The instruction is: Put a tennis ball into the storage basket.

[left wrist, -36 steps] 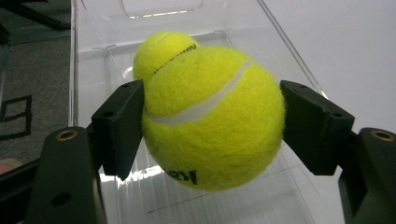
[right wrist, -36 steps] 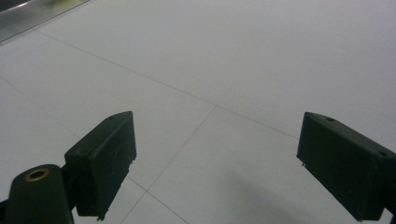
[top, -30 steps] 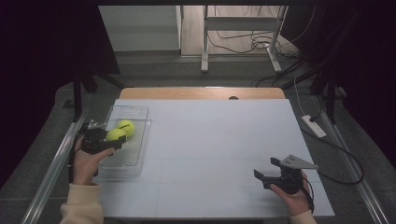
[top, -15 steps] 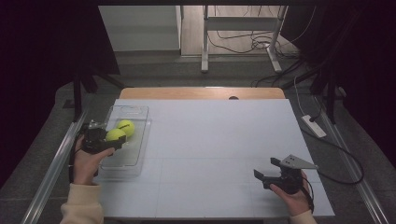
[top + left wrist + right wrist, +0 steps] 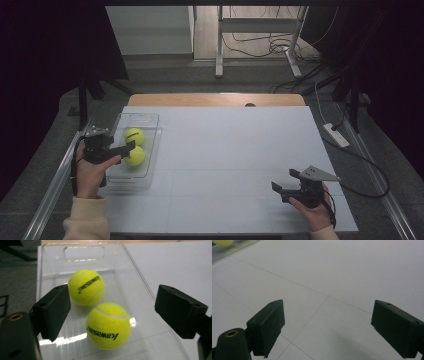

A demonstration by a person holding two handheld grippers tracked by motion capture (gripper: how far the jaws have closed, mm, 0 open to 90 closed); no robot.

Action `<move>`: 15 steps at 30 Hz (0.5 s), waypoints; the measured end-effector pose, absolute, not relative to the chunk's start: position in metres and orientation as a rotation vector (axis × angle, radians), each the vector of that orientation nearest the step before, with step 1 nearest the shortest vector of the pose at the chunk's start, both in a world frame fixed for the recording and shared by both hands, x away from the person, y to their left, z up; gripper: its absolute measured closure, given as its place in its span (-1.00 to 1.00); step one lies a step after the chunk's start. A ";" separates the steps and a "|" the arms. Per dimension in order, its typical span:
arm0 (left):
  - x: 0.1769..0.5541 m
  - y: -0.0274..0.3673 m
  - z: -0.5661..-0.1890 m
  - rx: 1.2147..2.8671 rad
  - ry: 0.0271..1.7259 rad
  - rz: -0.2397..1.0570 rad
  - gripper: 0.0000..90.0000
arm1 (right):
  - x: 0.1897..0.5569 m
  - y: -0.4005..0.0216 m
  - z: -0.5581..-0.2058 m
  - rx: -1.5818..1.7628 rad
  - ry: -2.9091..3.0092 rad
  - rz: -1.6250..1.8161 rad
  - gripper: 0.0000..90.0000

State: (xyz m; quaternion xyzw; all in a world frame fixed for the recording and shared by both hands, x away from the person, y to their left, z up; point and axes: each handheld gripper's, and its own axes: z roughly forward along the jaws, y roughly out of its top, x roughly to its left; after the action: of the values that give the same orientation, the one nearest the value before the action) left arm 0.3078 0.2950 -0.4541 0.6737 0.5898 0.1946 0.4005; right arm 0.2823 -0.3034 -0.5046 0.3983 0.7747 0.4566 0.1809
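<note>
A clear plastic tray point(image 5: 127, 177) lies at the table's left side with two yellow tennis balls in it. The far ball point(image 5: 134, 136) point(image 5: 86, 287) rests near the tray's handle end. The near ball point(image 5: 135, 155) point(image 5: 108, 326) touches it and lies on the tray floor. My left gripper point(image 5: 129, 149) point(image 5: 116, 310) hovers over the tray; its jaws have just been opening, and the near ball sits low between them with neither pad touching it. My right gripper point(image 5: 283, 180) point(image 5: 328, 327) stands open above the bare table at the front right, holding nothing.
The white table top point(image 5: 235, 145) point(image 5: 337, 270) stretches between the two hands. A white power strip point(image 5: 336, 135) and cables lie off the table's right edge. The tray's wall point(image 5: 140, 277) rises just right of the balls.
The left jaws, shut on the near ball before, have spread apart and let it go. The ball now rests in the tray beside the other one. The right hand has kept still.
</note>
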 end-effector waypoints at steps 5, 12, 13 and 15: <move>0.306 0.296 -0.452 1.669 1.412 0.428 -0.72 | 0.282 -0.304 -0.505 1.125 2.188 1.289 -0.75; 0.304 0.295 -0.449 1.645 1.349 0.399 -0.73 | 0.282 -0.304 -0.505 1.122 2.188 1.289 -0.75; 0.304 0.294 -0.448 1.645 1.337 0.400 -0.73 | 0.282 -0.304 -0.505 1.122 2.188 1.290 -0.75; 0.303 0.293 -0.447 1.647 1.324 0.400 -0.73 | 0.283 -0.304 -0.505 1.123 2.188 1.291 -0.75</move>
State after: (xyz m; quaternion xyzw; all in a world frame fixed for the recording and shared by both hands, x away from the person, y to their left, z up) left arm 0.3032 0.2929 -0.4470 0.6736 0.5416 0.1638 0.4755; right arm 0.2829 -0.3042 -0.5049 0.3975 0.7748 0.4571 0.1808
